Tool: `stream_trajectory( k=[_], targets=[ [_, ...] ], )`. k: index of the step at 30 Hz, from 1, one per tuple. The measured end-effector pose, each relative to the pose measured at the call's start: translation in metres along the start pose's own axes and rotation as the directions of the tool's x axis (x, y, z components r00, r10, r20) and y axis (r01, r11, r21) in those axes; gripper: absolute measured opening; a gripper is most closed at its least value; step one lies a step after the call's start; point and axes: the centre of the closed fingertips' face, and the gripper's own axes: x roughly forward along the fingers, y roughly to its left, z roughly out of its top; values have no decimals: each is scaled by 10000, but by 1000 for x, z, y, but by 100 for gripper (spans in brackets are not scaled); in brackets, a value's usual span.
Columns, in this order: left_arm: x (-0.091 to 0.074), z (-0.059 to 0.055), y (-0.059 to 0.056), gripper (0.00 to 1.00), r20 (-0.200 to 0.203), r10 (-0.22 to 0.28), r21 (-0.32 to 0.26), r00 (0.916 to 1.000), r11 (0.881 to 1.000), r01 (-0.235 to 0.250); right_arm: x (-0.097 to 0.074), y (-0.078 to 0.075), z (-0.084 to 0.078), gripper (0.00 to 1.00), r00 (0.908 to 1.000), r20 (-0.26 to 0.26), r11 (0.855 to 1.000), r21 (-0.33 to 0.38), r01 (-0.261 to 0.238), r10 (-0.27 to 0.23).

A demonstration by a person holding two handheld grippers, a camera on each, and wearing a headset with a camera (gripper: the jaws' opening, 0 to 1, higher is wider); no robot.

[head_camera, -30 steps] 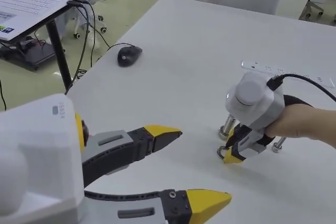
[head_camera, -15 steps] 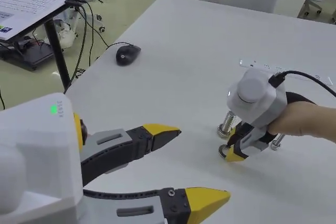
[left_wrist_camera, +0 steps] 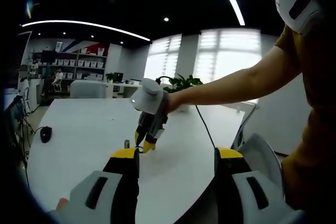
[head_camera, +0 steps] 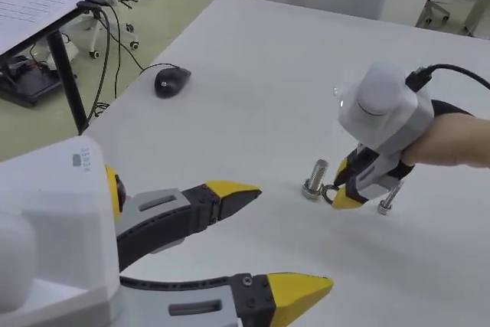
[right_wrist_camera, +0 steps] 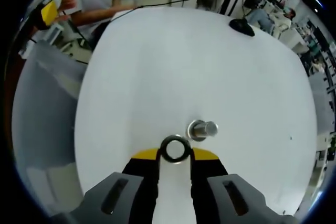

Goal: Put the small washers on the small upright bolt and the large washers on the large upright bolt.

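Observation:
My right gripper (head_camera: pixel 342 198) is shut on a steel washer (head_camera: pixel 330 193) that sticks out past its yellow tips. In the right gripper view the washer (right_wrist_camera: pixel 175 148) lies flat between the tips (right_wrist_camera: pixel 175 156), just short of the large upright bolt (right_wrist_camera: pixel 202 128). The head view shows that large bolt (head_camera: pixel 315 179) on the white table, left of the washer. The small upright bolt (head_camera: pixel 387 203) stands to the gripper's right, partly hidden. My left gripper (head_camera: pixel 293 237) hovers open at the near left, holding nothing. From its own view (left_wrist_camera: pixel 177 156) it looks toward the right gripper (left_wrist_camera: pixel 149 132).
A black mouse (head_camera: pixel 171 80) lies at the far left of the white table (head_camera: pixel 253 97), and a laptop (head_camera: pixel 34 1) sits on a stand beyond the table's left edge. Office chairs and desks stand farther back.
My right gripper has risen from the tabletop with the washer and now holds it beside the large bolt's top. The left gripper has stayed put; the head camera shifted slightly.

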Motion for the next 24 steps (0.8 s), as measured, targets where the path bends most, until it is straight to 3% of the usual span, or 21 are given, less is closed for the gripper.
stream_trajectory(
  k=[13,21,24],
  targets=[
    [-1,1,0,57,34,63,-2,10000,10000,-63,-18,-20,13,22,9990,85,9988,-211,432,-430],
    [-1,2,2,57,79,125,-29,9999,9999,-125,-11,-37,24,22,9987,168,9985,-238,492,-488],
    [-2,2,4,57,92,176,-57,9998,9998,-176,-6,-37,25,22,9992,95,9989,-251,402,-400]
  ],
)
